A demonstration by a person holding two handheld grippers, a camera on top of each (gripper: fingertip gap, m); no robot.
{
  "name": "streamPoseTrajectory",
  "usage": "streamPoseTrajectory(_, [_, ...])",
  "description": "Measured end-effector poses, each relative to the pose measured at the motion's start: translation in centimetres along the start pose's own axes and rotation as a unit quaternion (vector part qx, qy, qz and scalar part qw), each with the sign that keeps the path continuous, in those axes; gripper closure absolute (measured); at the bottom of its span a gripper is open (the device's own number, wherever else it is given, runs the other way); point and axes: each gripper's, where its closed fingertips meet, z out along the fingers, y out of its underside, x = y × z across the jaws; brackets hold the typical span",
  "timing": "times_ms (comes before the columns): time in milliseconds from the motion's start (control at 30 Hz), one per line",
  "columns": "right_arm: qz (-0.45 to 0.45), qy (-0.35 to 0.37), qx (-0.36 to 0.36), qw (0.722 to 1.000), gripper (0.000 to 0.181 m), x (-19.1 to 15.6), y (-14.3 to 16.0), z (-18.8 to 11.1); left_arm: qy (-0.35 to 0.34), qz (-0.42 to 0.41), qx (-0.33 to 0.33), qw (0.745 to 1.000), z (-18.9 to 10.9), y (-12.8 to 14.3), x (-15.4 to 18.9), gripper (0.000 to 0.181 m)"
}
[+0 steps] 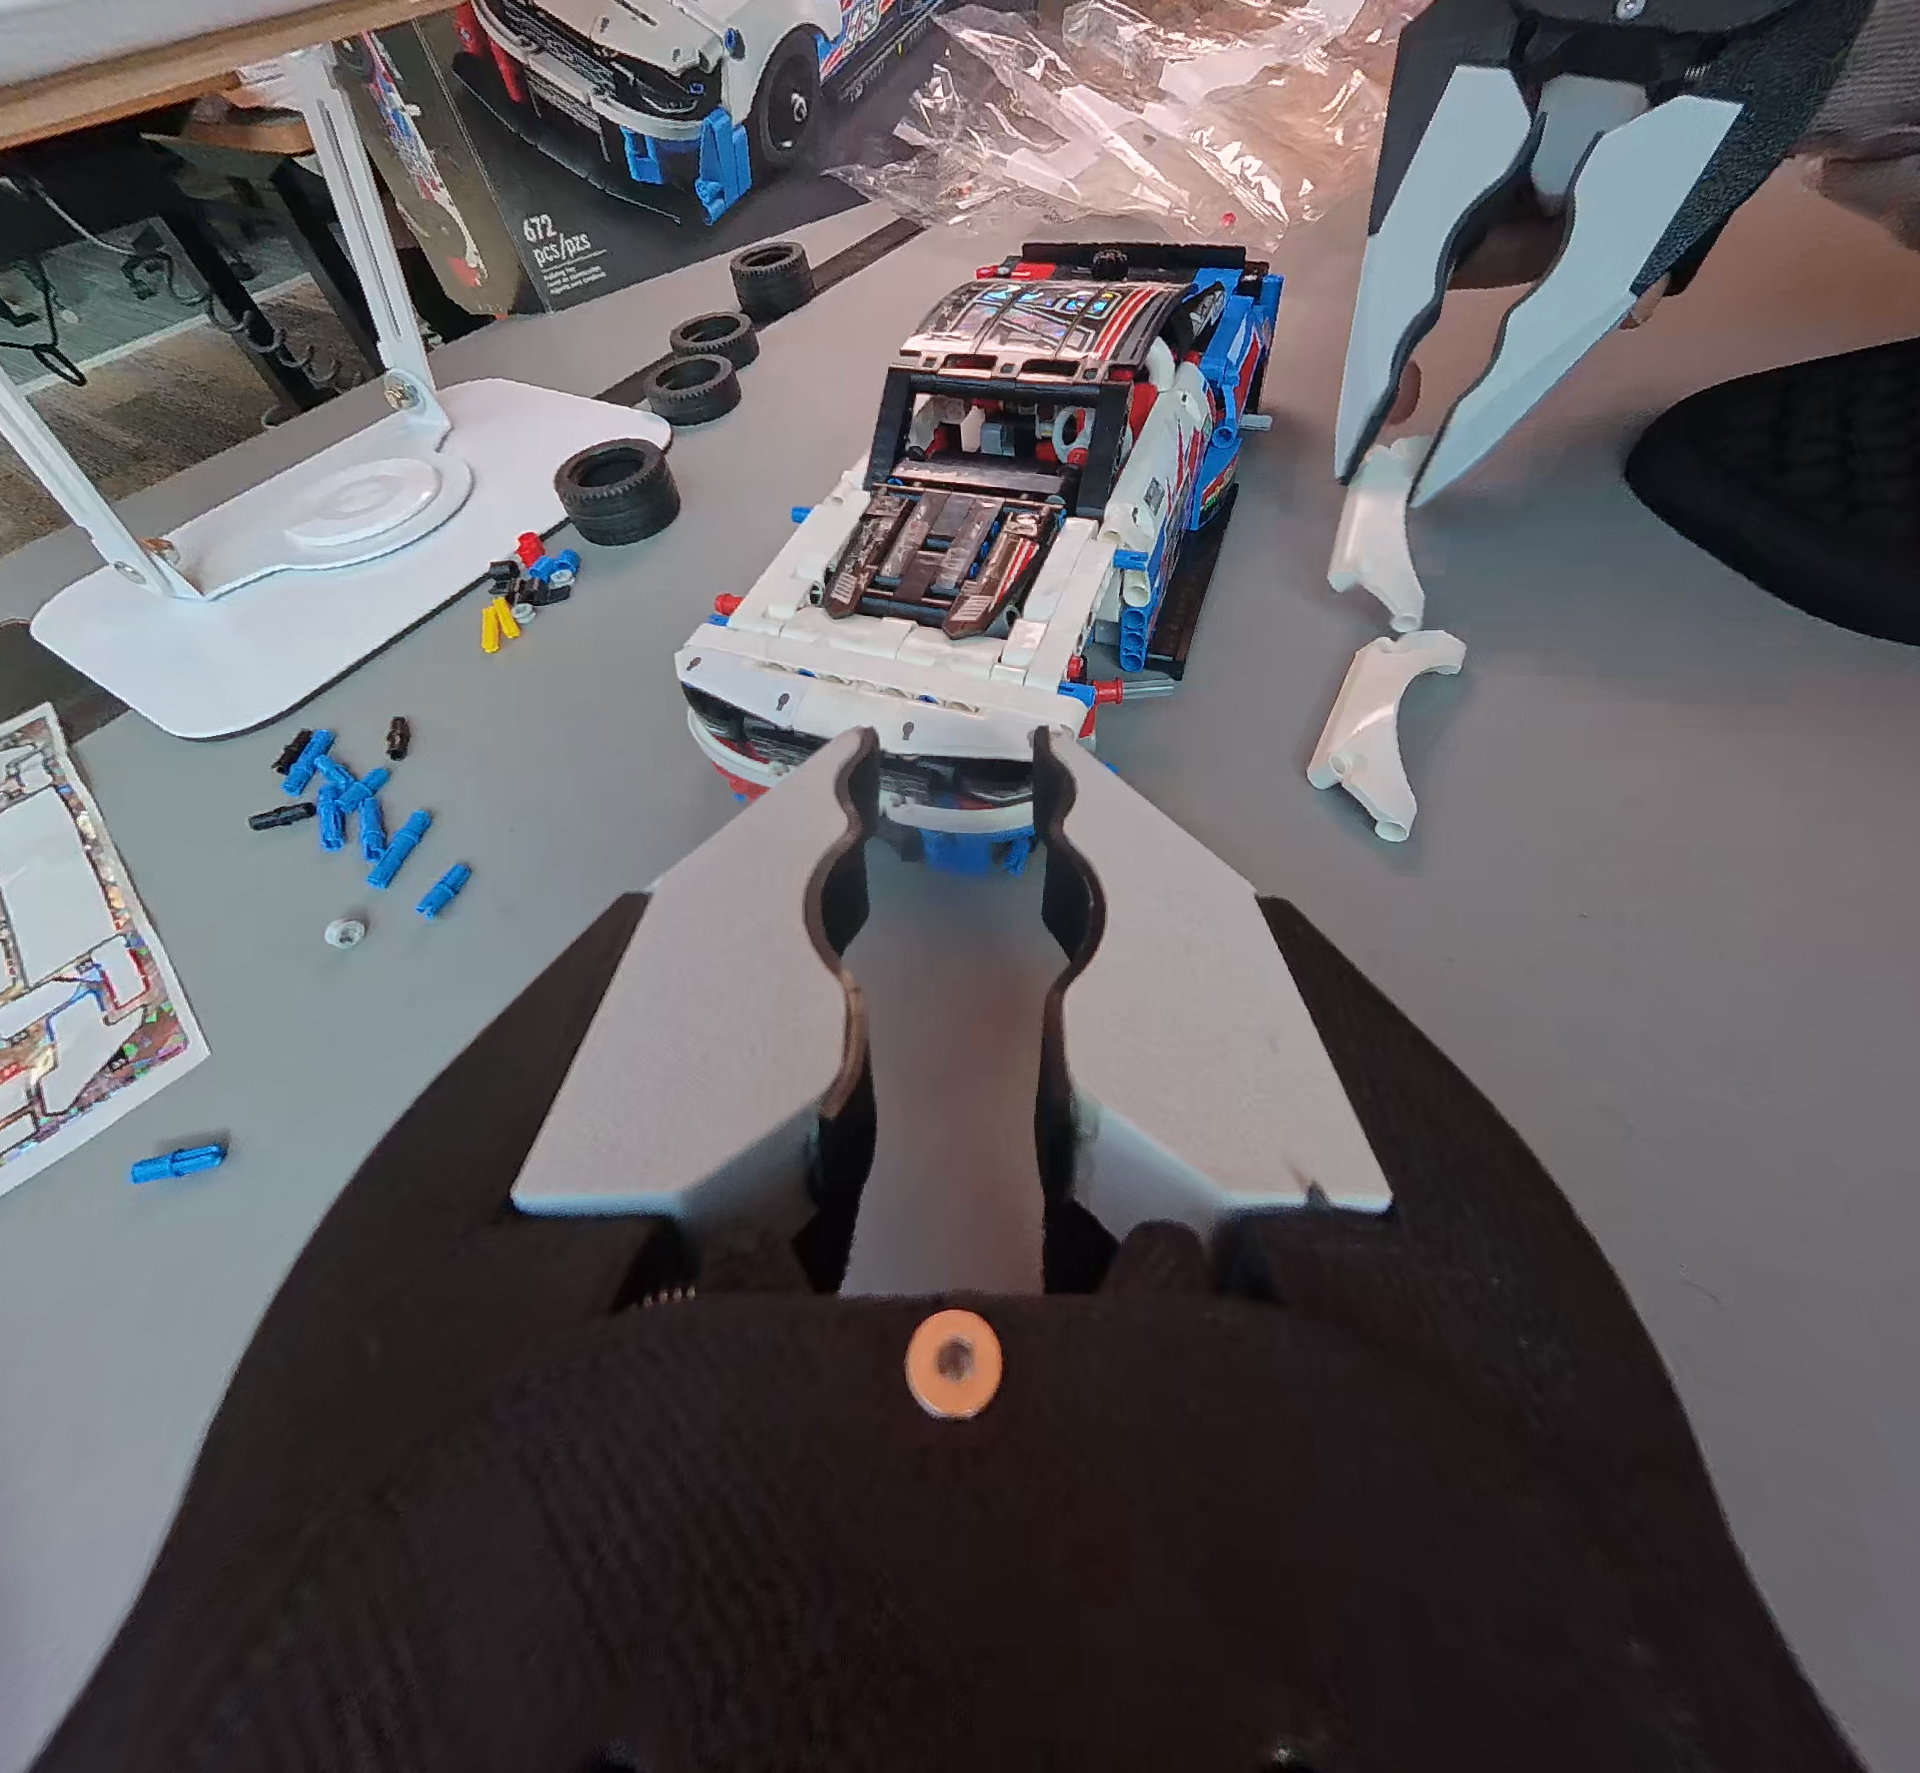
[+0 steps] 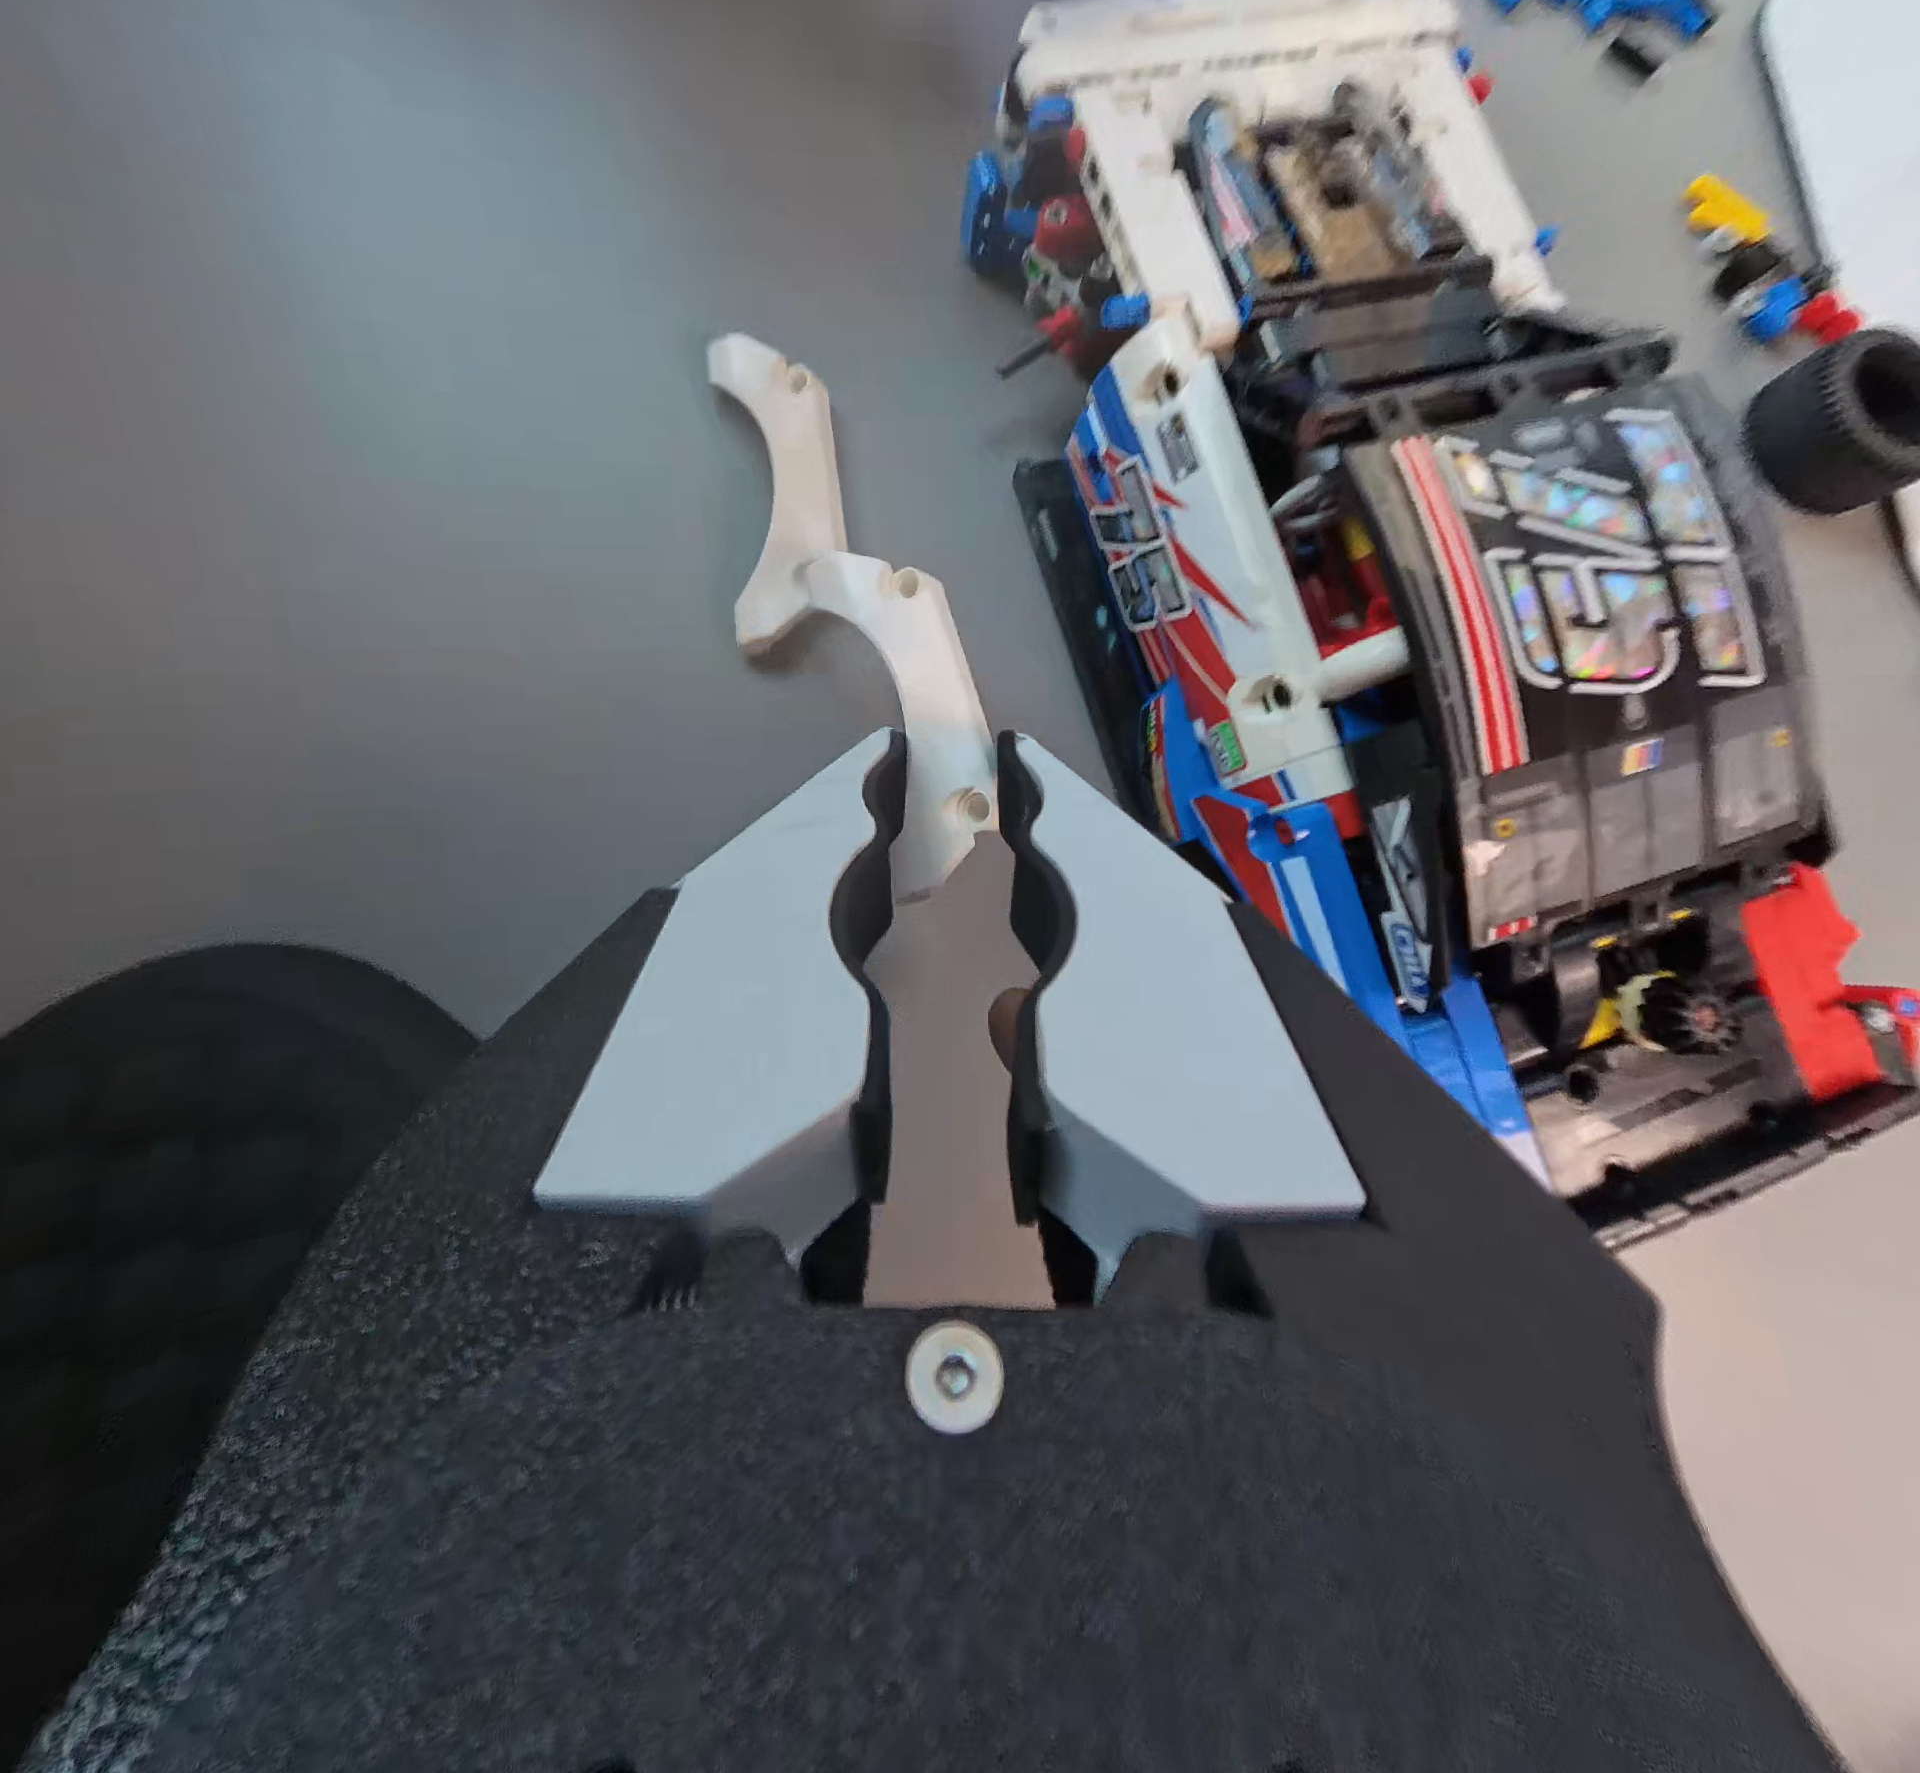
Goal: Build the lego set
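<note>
1. Left gripper [image 1: 954, 752]: jaws open, nothing between them, tips at the front bumper of the toy car [image 1: 997, 518]; contact with the bumper unclear.
2. Right gripper [image 2: 948, 755]: jaws part-open, straddling the near end of a white arch piece [image 2: 930, 684]; not clamped as far as can be told, gaps visible on both sides, view blurred.
3. Same right gripper seen from the left wrist view [image 1: 1382, 482], tips down at that arch piece [image 1: 1377, 539], right of the car.
4. Second white arch piece [image 1: 1377, 726] flat on the grey surface [image 1: 1558, 996], just beside the first; in the right wrist view [image 2: 784, 476] overlapping or touching it at one end.
5. Car: white hood, black roof with shiny stickers, blue and red side panels, no wheels on; sitting mid-surface, nose toward the left gripper.
6. Four black tires [image 1: 618, 492] loose in a line left of the car.
7. Small pile of blue pins [image 1: 358, 814] front-left, yellow and red bits [image 1: 520, 591] nearer the tires.
8. White stand [image 1: 312, 518] far left, sticker sheet [image 1: 73, 954] at left edge.
9. Set box [image 1: 727, 61] and empty clear bags [image 1: 1143, 102] behind the car.
</note>
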Motion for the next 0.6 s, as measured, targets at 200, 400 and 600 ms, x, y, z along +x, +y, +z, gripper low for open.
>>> streamPoseTrajectory(200, [-0.044, 0.155, 0.111, 0.981, 0.167, 0.9, -6.0, -0.8, 0.015, -0.018, -0.021, 1.000, 0.3, 0.5, 0.4, 0.153])
streamPoseTrajectory(400, [-0.161, 0.260, 0.090, 0.948, 0.167, 1.6, -7.7, 2.6, 0.062, -0.041, -0.009, 0.997, 0.2, 0.1, 2.0, 0.160])
streamPoseTrajectory(600, [-0.260, 0.290, 0.075, 0.918, 0.167, 1.3, -8.3, 4.9, 0.107, -0.061, -0.009, 0.992, 0.8, -0.4, 4.2, 0.164])
